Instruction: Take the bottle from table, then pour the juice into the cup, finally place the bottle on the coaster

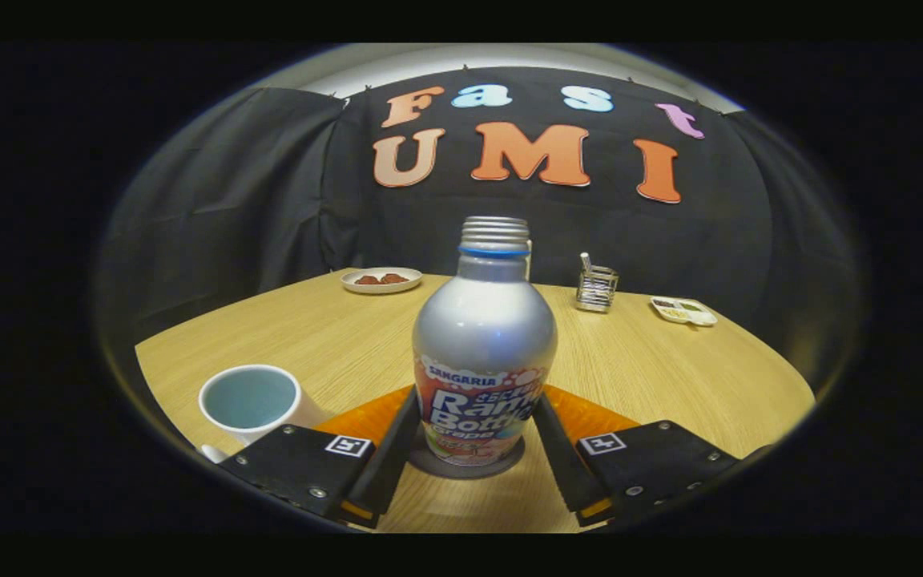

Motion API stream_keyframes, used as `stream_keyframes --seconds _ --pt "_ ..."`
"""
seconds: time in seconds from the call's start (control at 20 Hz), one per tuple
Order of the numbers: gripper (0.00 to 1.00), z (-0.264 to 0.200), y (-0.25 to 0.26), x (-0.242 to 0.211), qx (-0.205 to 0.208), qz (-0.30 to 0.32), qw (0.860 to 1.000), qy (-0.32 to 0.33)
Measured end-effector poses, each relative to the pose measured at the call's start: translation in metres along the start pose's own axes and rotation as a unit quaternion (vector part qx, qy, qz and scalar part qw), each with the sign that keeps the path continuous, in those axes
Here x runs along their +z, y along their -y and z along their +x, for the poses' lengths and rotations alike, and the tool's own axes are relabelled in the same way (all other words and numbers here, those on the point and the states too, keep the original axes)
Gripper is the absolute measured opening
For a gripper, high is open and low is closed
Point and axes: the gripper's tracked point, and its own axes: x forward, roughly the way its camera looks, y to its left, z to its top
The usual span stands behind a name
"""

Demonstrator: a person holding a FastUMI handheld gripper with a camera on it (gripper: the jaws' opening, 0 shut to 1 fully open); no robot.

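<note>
A silver bottle [484, 344] with a colourful label and a bare threaded neck stands upright on a round dark grey coaster [429, 466]. My gripper [477, 405] holds it low on the label, one finger pressed against each side. A white cup [250, 401] with a pale blue inside sits on the table just left of the left finger [393, 449]. I cannot tell how much liquid it holds.
The round wooden table [654, 369] stretches beyond the bottle. At its far side are a small plate of brown snacks [381, 280], a wire holder [596, 287] and a small white tray [683, 310]. Black cloth walls close the booth behind.
</note>
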Motion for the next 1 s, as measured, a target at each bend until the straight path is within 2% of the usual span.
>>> stream_keyframes --seconds 0.2,0.35,0.4,1.0 --pt "0.83 -0.002 -0.002 -0.010 -0.003 0.007 1.000 -0.014" --pt "0.90 -0.007 -0.003 -0.013 -0.002 0.015 1.000 -0.017" --pt "0.97 -0.010 -0.003 -0.012 -0.002 0.016 1.000 -0.016" --pt "0.98 -0.059 0.016 0.021 -0.022 0.008 0.999 0.023"
